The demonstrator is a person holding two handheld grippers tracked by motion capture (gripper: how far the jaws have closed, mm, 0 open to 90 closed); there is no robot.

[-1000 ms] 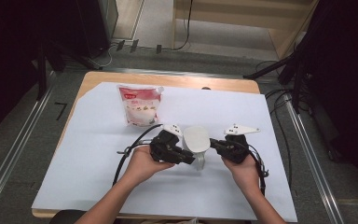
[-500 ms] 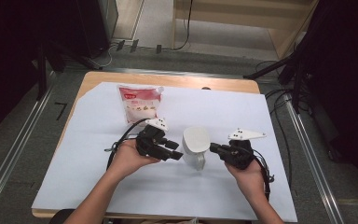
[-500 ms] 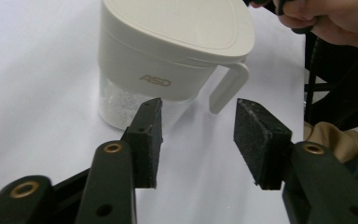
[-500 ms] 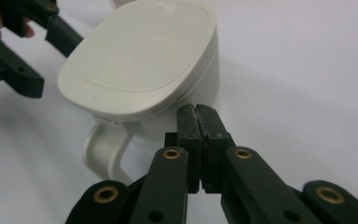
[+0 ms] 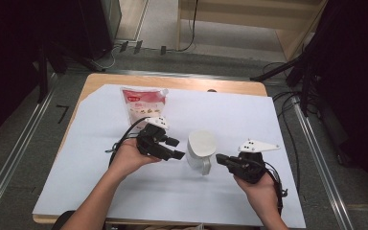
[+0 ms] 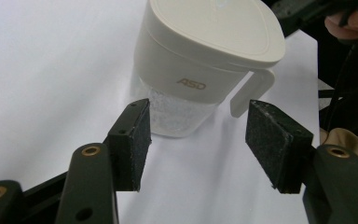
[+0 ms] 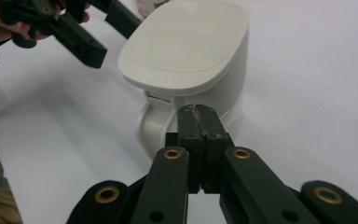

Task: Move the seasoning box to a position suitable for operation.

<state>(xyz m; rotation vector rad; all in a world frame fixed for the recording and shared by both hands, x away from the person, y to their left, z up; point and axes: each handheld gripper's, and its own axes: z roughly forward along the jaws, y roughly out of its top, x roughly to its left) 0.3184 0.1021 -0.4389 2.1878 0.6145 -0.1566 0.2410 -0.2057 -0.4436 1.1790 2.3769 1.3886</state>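
The white sheet-covered table (image 5: pixel 124 191) carried everything, and the landmark on it was the cream-white plastic lidded jug with a clear base and a side handle (image 5: pixel 201 151), which stood upright near the sheet's middle. Beyond the jug, toward the far left, lay a flat red-and-white printed food pouch (image 5: pixel 143 101), well apart from it.

The left gripper (image 5: pixel 176 148) sat just to the jug's left, its tips aimed across at the jug's body; its jaws had just been opening, and in the left gripper view they (image 6: pixel 196 140) stood spread with nothing between them, the jug ahead and apart. The right gripper (image 5: pixel 219 159) lay just to the jug's right and slightly nearer the person, jaws pressed together on nothing, its tips (image 7: pixel 199 114) pointing at the jug's handle (image 7: pixel 154 123) and close to it.

The handle faced the person's side, toward the right gripper, so that hand looked the nearer to it, while the left faced the smooth wall.
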